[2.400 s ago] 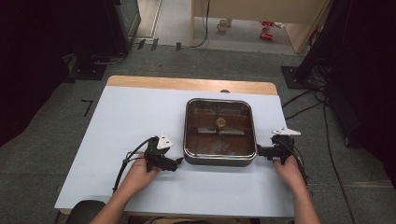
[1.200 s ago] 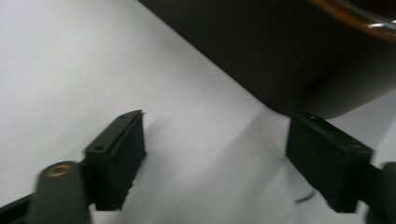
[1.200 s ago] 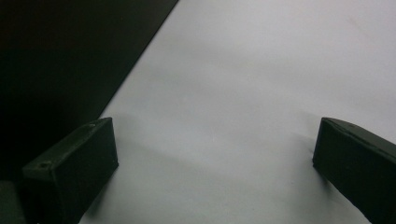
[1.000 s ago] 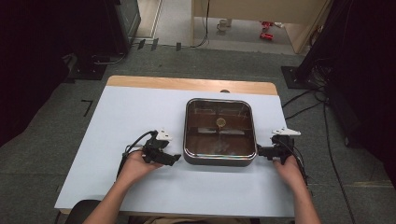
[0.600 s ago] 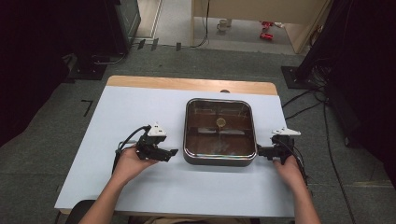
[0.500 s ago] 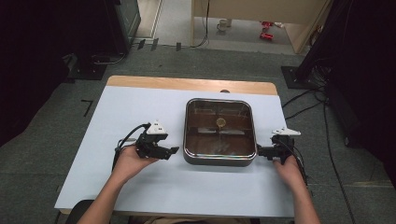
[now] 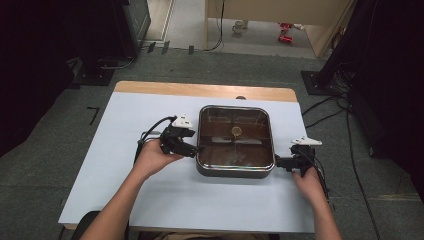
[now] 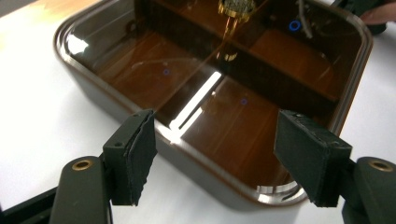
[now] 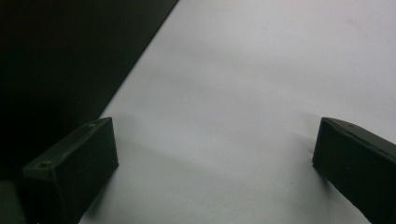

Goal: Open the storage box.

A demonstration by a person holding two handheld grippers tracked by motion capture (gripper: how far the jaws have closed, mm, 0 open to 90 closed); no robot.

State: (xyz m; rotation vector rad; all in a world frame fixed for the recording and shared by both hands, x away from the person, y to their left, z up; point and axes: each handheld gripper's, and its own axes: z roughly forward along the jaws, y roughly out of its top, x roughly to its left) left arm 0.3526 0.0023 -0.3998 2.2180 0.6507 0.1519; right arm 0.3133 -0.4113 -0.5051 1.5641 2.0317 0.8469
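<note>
**Left hand-held gripper lifts toward the pan's rim**

The left hand-held gripper (image 7: 196, 148) has risen from the worktop (image 7: 125, 130) and moved right, so its tips now sit at the left edge of the square lidded pan (image 7: 235, 140) in the middle of the high view. Its jaws have just been closing a little, yet they stand apart with nothing between them; in the left gripper view they frame the pan's near corner. The right hand-held gripper (image 7: 278, 162) has not moved: it rests at the pan's lower right corner, jaws apart over bare worktop. A grasp on the pan looks imminent, not made.
</note>
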